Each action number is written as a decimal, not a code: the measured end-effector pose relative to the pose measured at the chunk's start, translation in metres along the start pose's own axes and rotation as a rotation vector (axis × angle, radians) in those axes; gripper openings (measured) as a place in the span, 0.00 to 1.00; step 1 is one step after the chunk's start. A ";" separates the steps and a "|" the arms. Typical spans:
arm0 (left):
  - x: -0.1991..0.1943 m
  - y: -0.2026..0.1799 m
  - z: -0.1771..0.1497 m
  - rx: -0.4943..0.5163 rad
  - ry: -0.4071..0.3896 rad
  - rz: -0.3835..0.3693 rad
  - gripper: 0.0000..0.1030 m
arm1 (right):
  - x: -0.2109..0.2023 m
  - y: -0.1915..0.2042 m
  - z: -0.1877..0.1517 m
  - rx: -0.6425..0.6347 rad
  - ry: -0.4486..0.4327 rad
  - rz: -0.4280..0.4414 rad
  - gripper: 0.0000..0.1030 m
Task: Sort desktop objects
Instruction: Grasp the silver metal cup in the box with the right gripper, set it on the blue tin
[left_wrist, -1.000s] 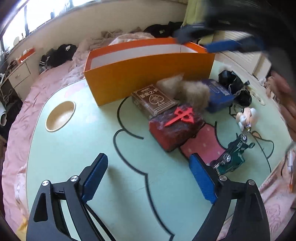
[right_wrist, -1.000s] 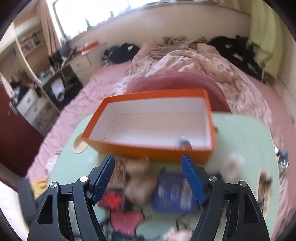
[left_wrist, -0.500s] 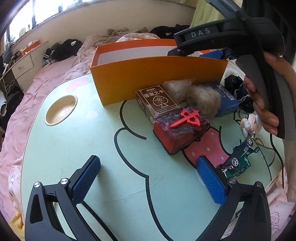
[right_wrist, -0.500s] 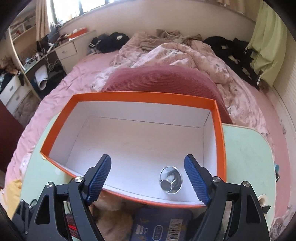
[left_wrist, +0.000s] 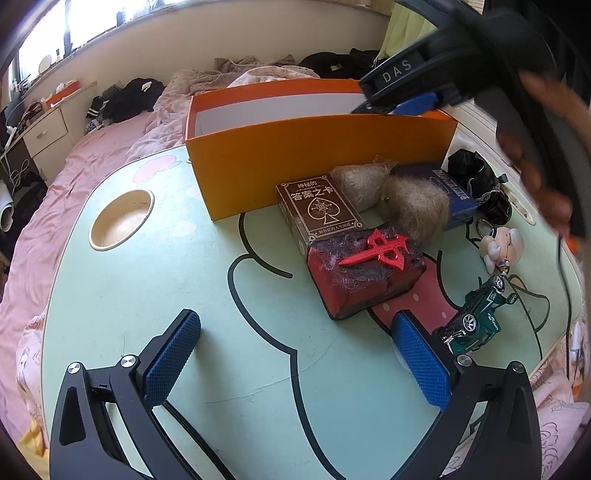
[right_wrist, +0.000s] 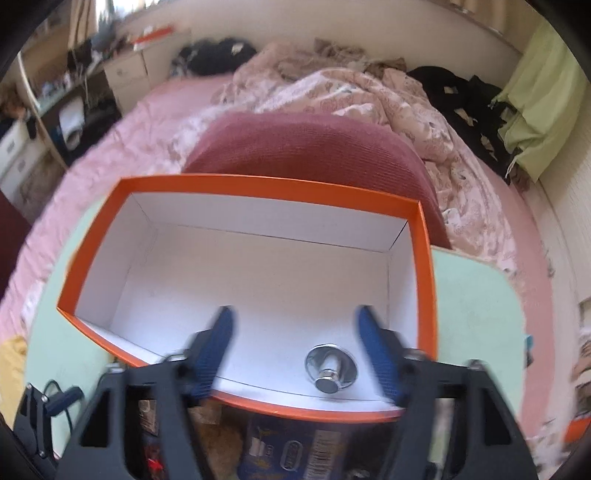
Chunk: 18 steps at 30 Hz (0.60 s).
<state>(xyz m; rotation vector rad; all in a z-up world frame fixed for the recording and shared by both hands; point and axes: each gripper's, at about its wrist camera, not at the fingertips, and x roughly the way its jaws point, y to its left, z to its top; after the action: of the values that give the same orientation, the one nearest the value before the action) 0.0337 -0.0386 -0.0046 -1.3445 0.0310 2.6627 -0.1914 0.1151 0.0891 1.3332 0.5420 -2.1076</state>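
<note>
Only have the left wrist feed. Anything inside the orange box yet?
Observer: One item: a shiny metal disc with a stub lies on the white floor, close to the near wall.
Operator: Right gripper carrying something?
Observer: No. The right gripper is open and empty above the orange box.
Operator: What's behind the box?
Observer: A dark red cushion sits right behind its far wall.
</note>
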 end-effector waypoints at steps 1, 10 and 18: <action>0.000 0.001 0.000 0.000 0.000 0.000 1.00 | 0.002 -0.002 0.006 -0.004 0.050 0.014 0.39; 0.000 0.001 0.000 -0.002 0.000 0.001 1.00 | 0.022 -0.009 0.036 -0.031 0.343 0.038 0.32; 0.001 -0.002 0.002 0.000 -0.001 -0.002 1.00 | 0.050 -0.013 0.001 0.022 0.339 -0.014 0.24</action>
<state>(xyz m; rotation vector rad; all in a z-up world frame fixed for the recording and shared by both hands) 0.0314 -0.0360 -0.0040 -1.3427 0.0295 2.6617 -0.2173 0.1116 0.0443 1.7170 0.6679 -1.9115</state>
